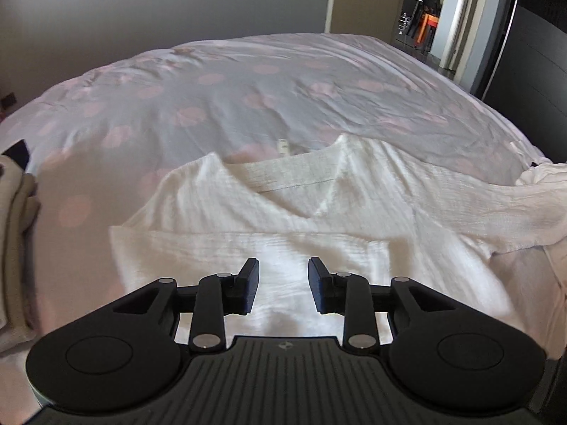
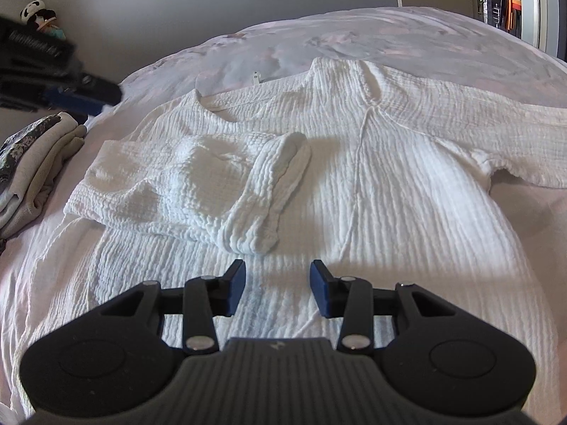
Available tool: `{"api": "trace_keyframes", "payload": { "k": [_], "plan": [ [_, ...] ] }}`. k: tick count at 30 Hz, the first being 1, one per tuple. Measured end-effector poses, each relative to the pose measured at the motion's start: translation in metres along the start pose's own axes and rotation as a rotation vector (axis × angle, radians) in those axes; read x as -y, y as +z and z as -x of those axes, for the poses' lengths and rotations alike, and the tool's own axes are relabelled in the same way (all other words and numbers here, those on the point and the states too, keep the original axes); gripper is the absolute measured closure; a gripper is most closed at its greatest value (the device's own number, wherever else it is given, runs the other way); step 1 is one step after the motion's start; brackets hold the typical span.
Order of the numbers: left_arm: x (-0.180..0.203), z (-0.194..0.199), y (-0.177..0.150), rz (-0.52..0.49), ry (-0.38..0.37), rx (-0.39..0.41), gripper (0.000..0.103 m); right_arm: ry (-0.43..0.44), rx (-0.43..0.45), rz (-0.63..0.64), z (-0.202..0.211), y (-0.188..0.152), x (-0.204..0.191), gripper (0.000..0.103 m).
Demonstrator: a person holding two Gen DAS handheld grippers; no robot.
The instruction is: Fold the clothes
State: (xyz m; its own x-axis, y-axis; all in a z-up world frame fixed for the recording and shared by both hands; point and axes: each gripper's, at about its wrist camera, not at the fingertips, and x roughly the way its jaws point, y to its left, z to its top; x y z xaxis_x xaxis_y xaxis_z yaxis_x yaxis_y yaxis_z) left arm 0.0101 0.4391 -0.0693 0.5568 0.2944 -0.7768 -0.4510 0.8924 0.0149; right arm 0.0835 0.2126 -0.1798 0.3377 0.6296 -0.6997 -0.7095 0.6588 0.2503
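A home bedroom: a bed (image 1: 248, 88) under a pale duvet cover with pink dots fills the frame. At upper left of the right wrist view a panda figurine (image 2: 35, 12) stands by the wall. At upper right, a doorway (image 1: 421, 7) opens onto another furnished room.

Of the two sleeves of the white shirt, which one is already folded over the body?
The left sleeve lies folded across the white shirt; its cuff points at the middle. The right sleeve is spread outward on the bed.
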Motion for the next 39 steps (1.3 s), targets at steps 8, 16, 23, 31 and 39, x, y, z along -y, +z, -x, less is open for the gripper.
{"api": "trace_keyframes", "payload": {
  "k": [8,16,23,31,39],
  "plan": [
    [-0.073,0.0,-0.079,0.061,0.224,-0.025,0.067,-0.016,0.05,0.026,0.004,-0.005,-0.008,0.057],
    [-0.097,-0.037,-0.103,0.208,0.125,-0.002,0.067,-0.039,0.075,0.067,0.003,-0.013,-0.015,0.057],
    [-0.099,-0.052,-0.106,0.151,0.151,-0.003,0.096,-0.078,0.08,0.081,0.0,-0.015,-0.017,0.056],
    [-0.121,-0.047,-0.104,0.221,0.076,-0.076,0.096,-0.115,0.032,0.099,0.006,-0.008,-0.021,0.056],
    [-0.151,-0.013,-0.095,0.353,-0.045,0.006,0.071,-0.054,-0.065,-0.001,0.026,0.039,-0.004,0.051]
  ]
}}
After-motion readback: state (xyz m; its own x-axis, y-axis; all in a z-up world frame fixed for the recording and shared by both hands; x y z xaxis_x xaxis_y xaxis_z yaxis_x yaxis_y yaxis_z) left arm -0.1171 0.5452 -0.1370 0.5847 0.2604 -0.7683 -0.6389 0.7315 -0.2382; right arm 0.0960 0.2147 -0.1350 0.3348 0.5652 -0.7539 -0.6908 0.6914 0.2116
